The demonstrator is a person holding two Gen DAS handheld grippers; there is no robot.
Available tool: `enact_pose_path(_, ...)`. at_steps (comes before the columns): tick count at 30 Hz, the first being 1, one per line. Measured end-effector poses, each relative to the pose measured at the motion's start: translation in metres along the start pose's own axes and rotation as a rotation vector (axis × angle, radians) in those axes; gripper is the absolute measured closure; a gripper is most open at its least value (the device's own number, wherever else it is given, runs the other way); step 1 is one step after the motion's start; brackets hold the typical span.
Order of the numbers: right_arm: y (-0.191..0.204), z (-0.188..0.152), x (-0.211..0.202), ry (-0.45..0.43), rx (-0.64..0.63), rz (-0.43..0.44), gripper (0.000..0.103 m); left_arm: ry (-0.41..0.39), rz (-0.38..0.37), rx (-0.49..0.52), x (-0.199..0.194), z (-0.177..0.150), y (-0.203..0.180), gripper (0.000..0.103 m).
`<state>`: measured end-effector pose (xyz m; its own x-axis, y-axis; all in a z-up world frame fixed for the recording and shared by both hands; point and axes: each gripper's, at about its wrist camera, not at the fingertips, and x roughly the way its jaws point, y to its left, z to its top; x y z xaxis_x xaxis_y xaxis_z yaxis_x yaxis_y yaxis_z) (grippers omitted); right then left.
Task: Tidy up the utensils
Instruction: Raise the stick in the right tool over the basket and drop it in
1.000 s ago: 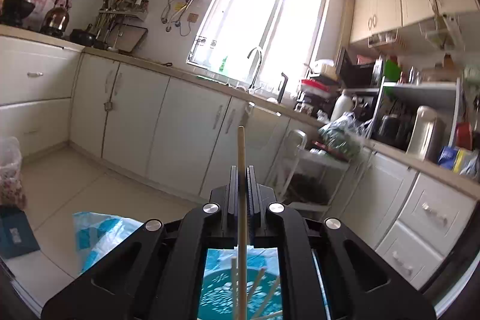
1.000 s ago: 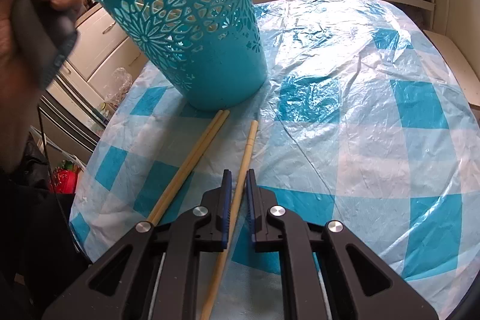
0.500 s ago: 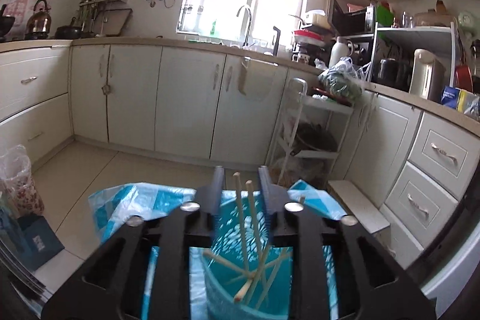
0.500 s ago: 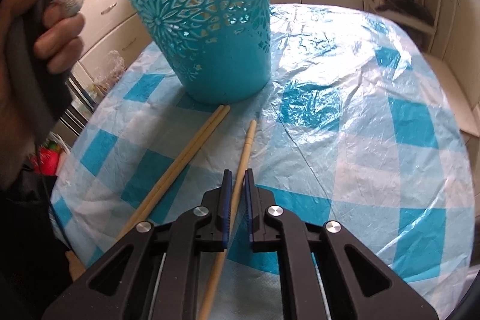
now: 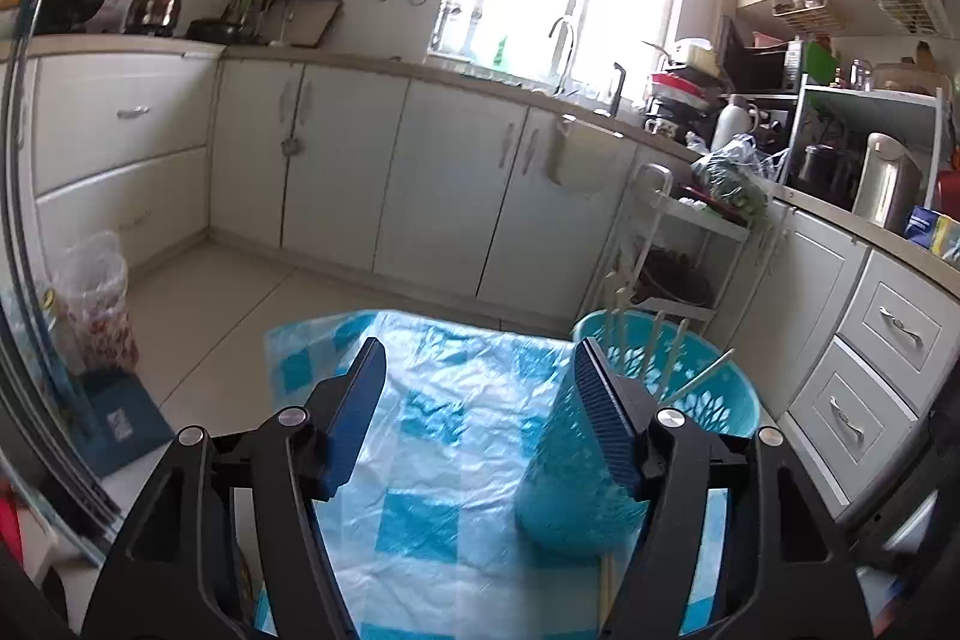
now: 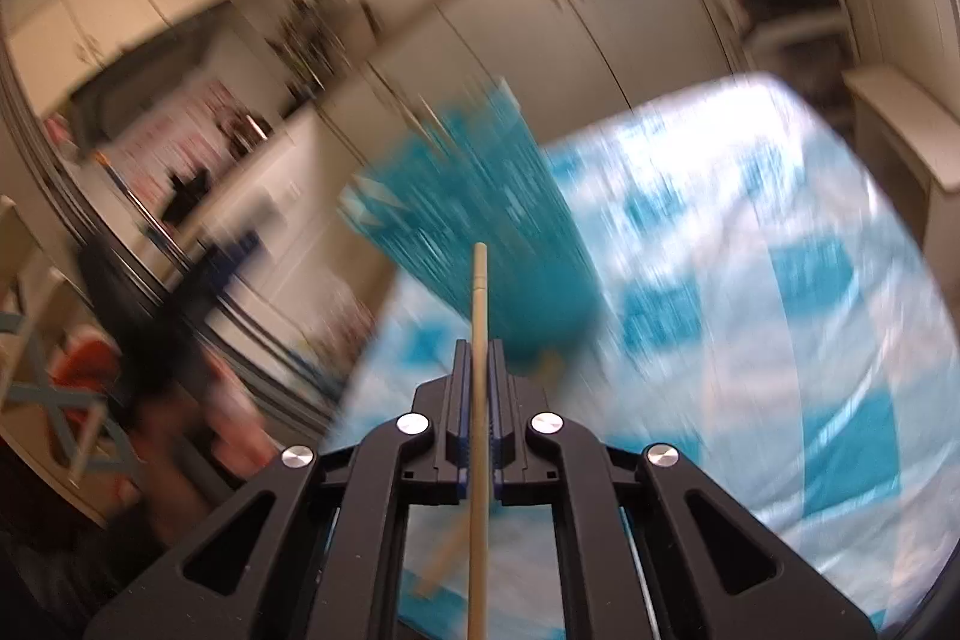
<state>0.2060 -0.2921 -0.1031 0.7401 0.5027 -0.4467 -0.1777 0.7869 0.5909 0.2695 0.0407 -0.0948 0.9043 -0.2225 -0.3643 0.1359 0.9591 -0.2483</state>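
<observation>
A teal perforated basket [image 5: 690, 400] stands on the blue-and-white checked tablecloth [image 5: 444, 436], with several wooden chopsticks [image 5: 666, 352] standing in it. My left gripper [image 5: 480, 388] is open and empty, to the left of the basket and above the cloth. My right gripper [image 6: 478, 376] is shut on a single chopstick [image 6: 479, 316], lifted off the table with its tip pointing at the blurred basket [image 6: 480, 214]. Another chopstick [image 6: 444, 562] lies on the cloth below it. One chopstick end [image 5: 606, 580] shows by the basket's base.
White kitchen cabinets [image 5: 420, 184] and a counter with a sink ring the room. A wire rack [image 5: 678, 244] stands behind the table. A plastic bag bin [image 5: 96, 292] sits on the floor at the left. The right wrist view is motion-blurred.
My left gripper released its chopstick into the basket, opened wide and moved left. My right gripper closed on the single chopstick and lifted it off the cloth.
</observation>
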Motion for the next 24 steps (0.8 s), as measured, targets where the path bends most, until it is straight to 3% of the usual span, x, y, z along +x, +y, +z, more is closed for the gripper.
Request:
enact_pose_path(9,0.059,0.092,0.037,-0.298,-0.092,0.030,0.097,0.021,-0.017,-0.020,0.005,-0.006,0.009,0.039)
enact_pose_path(14,0.065,0.115,0.067,-0.443,-0.122,-0.100,0.097,0.055,0.005,-0.016,0.014,-0.008,0.008,0.038)
enact_pose_path(17,0.056,0.113,0.082,-0.468,-0.125,-0.174,0.097,0.077,0.020,0.004,0.018,-0.010,0.005,0.036)
enact_pose_path(20,0.047,0.107,0.100,-0.431,-0.126,-0.240,0.097,0.094,0.025,0.027,0.021,-0.012,0.000,0.034)
enact_pose_path(24,0.055,0.102,0.099,-0.393,-0.163,-0.264,0.097,0.104,0.016,0.031,0.022,-0.012,-0.002,0.033)
